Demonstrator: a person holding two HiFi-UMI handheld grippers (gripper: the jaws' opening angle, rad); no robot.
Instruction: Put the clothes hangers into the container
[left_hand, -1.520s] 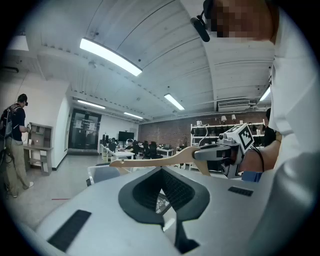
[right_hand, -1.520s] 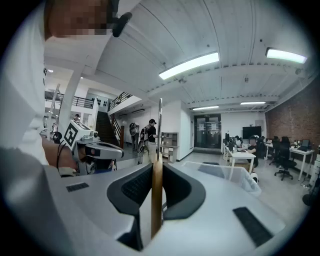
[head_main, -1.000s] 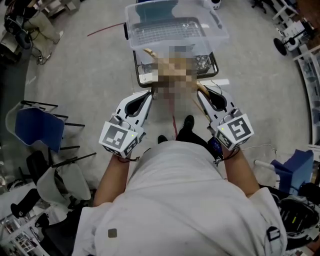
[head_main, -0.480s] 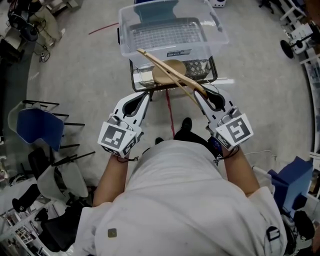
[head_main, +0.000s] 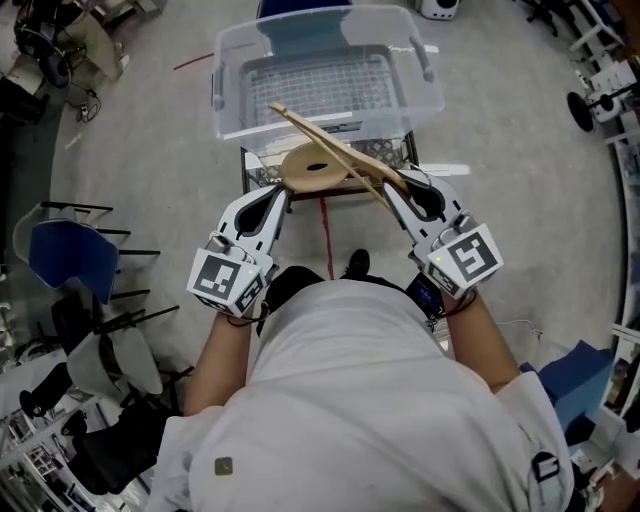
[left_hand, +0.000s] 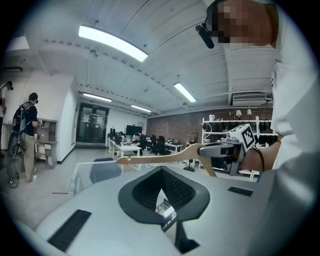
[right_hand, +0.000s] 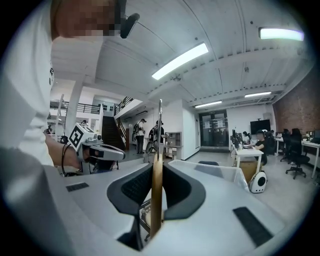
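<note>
A clear plastic container (head_main: 320, 80) stands ahead of me on a black wire cart (head_main: 405, 150). My right gripper (head_main: 392, 186) is shut on one end of a wooden clothes hanger (head_main: 330, 145). The hanger slants up to the left, its far tip over the container's near rim. In the right gripper view the hanger (right_hand: 157, 190) stands edge-on between the jaws. My left gripper (head_main: 283, 193) is shut with nothing in it, level with the right one and just short of the cart. From the left gripper view the hanger (left_hand: 160, 157) sticks out of the right gripper (left_hand: 225, 150).
A round wooden disc (head_main: 312, 170) with a hole lies on the cart below the hanger. A blue chair (head_main: 75, 255) stands at the left. Wheeled equipment (head_main: 600, 95) is at the right. A red line (head_main: 323, 215) runs along the floor. People stand (right_hand: 140, 135) and sit in the background.
The container and cart have come closer and lower in the head view. The hanger's tip now reaches the container's near rim. Both grippers keep their pose and grip.
</note>
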